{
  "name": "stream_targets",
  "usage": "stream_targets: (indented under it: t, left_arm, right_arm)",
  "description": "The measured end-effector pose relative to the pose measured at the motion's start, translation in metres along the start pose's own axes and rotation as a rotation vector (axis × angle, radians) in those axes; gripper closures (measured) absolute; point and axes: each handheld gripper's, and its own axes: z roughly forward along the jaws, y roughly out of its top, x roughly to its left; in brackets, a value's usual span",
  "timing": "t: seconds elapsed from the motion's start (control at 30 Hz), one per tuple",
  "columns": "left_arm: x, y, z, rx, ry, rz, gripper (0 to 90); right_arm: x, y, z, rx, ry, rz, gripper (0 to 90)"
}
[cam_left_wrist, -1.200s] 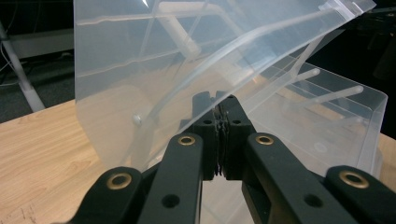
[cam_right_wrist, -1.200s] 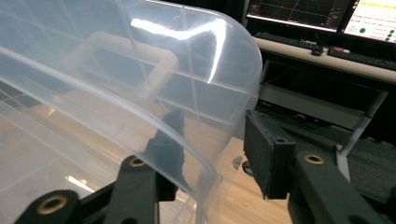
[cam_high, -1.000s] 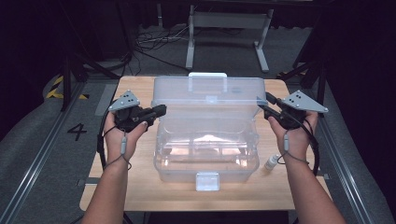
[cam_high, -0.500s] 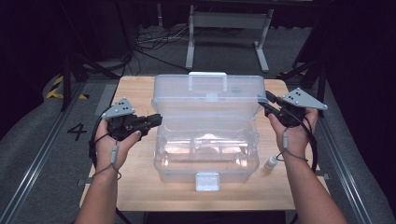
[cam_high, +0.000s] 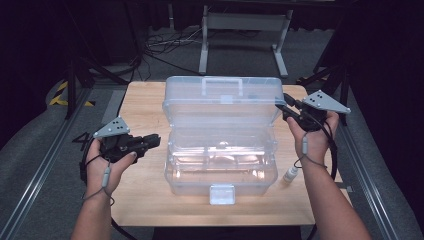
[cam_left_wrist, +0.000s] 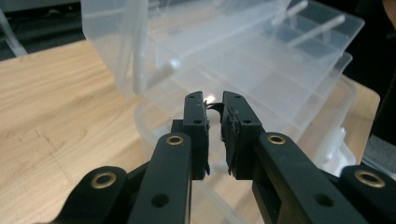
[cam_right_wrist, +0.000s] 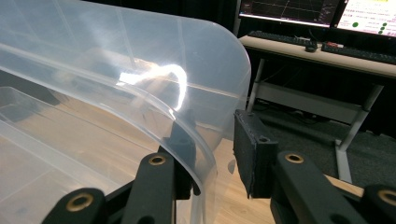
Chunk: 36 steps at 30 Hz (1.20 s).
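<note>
Left gripper (cam_high: 150, 141) drawn back from box (cam_high: 220, 165) since earlier frame; jaws just opening, narrow gap, nothing between. Clear box mid-table (cam_high: 145, 100), lid (cam_high: 222, 102) raised. Right gripper (cam_high: 284, 102) at lid's right edge, jaws straddling rim, outer pad apart. Small bottle (cam_high: 290, 174) beside box.

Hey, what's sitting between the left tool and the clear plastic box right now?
Nothing: in the high view, only bare wooden table separates the left tool from the clear plastic box.
</note>
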Motion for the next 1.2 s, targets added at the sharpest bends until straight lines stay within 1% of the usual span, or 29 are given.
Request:
stream_targets:
  t: [0.03, 0.1, 0.13, 0.2, 0.23, 0.33, 0.4, 0.43, 0.47, 0.5, 0.57, 0.6, 0.7, 0.73, 0.8, 0.9, 1.1, 1.2]
  left_arm:
    - [0.000, 0.000, 0.000, 0.000, 0.000, 0.000, 80.5]
    - [-0.001, -0.005, -0.001, 0.020, -0.011, 0.003, 80.5]
    - [-0.001, -0.005, -0.001, 0.020, -0.011, 0.003, 80.4]
    - [-0.001, -0.012, 0.000, 0.033, -0.048, 0.003, 80.2]
    - [-0.003, -0.017, 0.002, 0.045, -0.070, 0.006, 80.1]
    - [-0.007, -0.023, 0.006, 0.092, -0.084, 0.039, 78.7]
    - [-0.009, -0.027, 0.009, 0.121, -0.109, 0.054, 78.2]
    - [-0.010, -0.028, 0.010, 0.133, -0.117, 0.053, 77.9]
    - [-0.010, -0.028, 0.010, 0.133, -0.117, 0.053, 77.6]
    - [-0.011, -0.030, 0.012, 0.160, -0.128, 0.052, 77.6]
    - [-0.011, -0.032, 0.015, 0.178, -0.144, 0.059, 77.5]
    - [-0.011, -0.032, 0.015, 0.178, -0.144, 0.059, 77.5]
    - [-0.012, -0.032, 0.017, 0.177, -0.149, 0.053, 77.5]
    - [-0.012, -0.032, 0.017, 0.182, -0.150, 0.057, 77.5]
    - [-0.011, -0.033, 0.018, 0.186, -0.149, 0.060, 77.1]
    - [-0.009, -0.034, 0.018, 0.189, -0.147, 0.054, 77.1]
    - [-0.008, -0.034, 0.017, 0.188, -0.143, 0.050, 77.0]
    - [-0.007, -0.035, 0.017, 0.189, -0.143, 0.049, 76.8]
  right_arm:
    - [0.000, 0.000, 0.000, 0.000, 0.000, 0.000, 69.5]
    - [-0.001, 0.000, 0.002, 0.000, 0.002, 0.006, 69.9]
    - [-0.001, 0.000, 0.002, 0.000, 0.002, 0.006, 69.9]
    - [-0.002, 0.001, 0.004, 0.000, 0.000, 0.012, 70.2]
    - [-0.002, 0.002, 0.004, 0.002, 0.000, 0.014, 70.3]
    - [-0.003, 0.001, 0.006, -0.002, -0.004, 0.024, 70.6]
    - [-0.003, 0.001, 0.006, -0.007, -0.004, 0.035, 70.8]
    - [-0.003, 0.001, 0.007, -0.006, -0.006, 0.037, 71.0]
    - [-0.003, 0.001, 0.007, -0.006, -0.006, 0.037, 71.0]
    - [-0.003, 0.001, 0.007, -0.004, -0.008, 0.036, 71.4]
    - [-0.004, 0.003, 0.008, 0.015, -0.014, 0.038, 72.9]
    - [-0.004, 0.003, 0.008, 0.015, -0.014, 0.038, 72.9]
    - [-0.005, 0.005, 0.010, 0.041, -0.016, 0.036, 73.5]
    - [-0.005, 0.006, 0.010, 0.045, -0.013, 0.039, 73.5]
    - [-0.007, 0.006, 0.012, 0.047, -0.012, 0.047, 73.6]
    - [-0.008, 0.007, 0.014, 0.049, -0.009, 0.058, 73.7]
    - [-0.010, 0.011, 0.018, 0.074, -0.008, 0.071, 73.9]
    - [-0.011, 0.011, 0.020, 0.070, -0.014, 0.078, 74.2]
